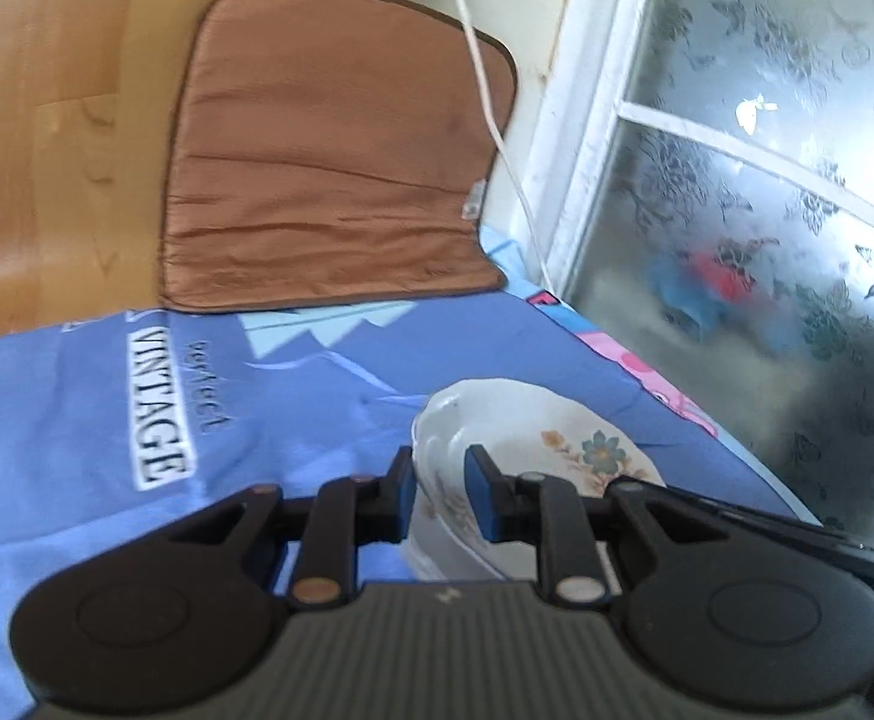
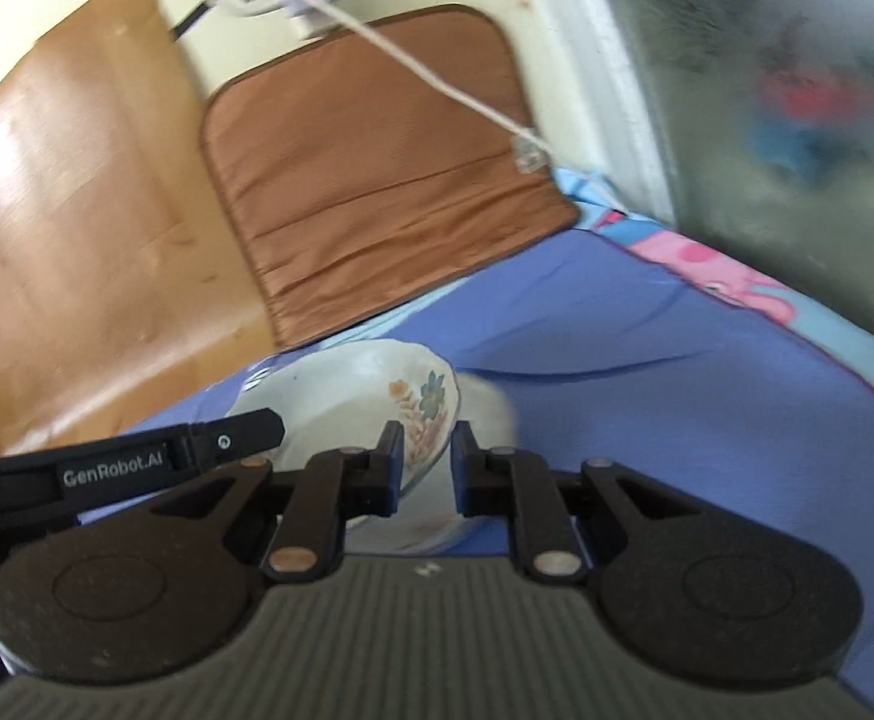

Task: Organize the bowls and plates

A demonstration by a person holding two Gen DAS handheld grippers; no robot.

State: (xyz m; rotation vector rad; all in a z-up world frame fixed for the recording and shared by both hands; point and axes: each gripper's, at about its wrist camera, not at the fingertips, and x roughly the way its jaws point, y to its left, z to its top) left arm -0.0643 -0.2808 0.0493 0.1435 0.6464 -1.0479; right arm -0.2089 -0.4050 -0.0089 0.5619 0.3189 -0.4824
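Note:
A white bowl with a floral print (image 1: 533,450) is held above a blue bedsheet (image 1: 77,420). My left gripper (image 1: 442,492) has its two fingers on either side of the bowl's left rim and is shut on it. In the right wrist view the same bowl (image 2: 365,396) shows, and my right gripper (image 2: 426,468) straddles its right rim, one finger inside and one outside, shut on it. The left gripper's body (image 2: 119,462) reaches in from the left of that view.
A brown cushion (image 1: 329,162) leans against a wooden headboard (image 1: 35,120) at the far end of the bed. A white cable (image 1: 497,120) hangs from a wall socket. A frosted patterned window (image 1: 767,210) runs along the right side.

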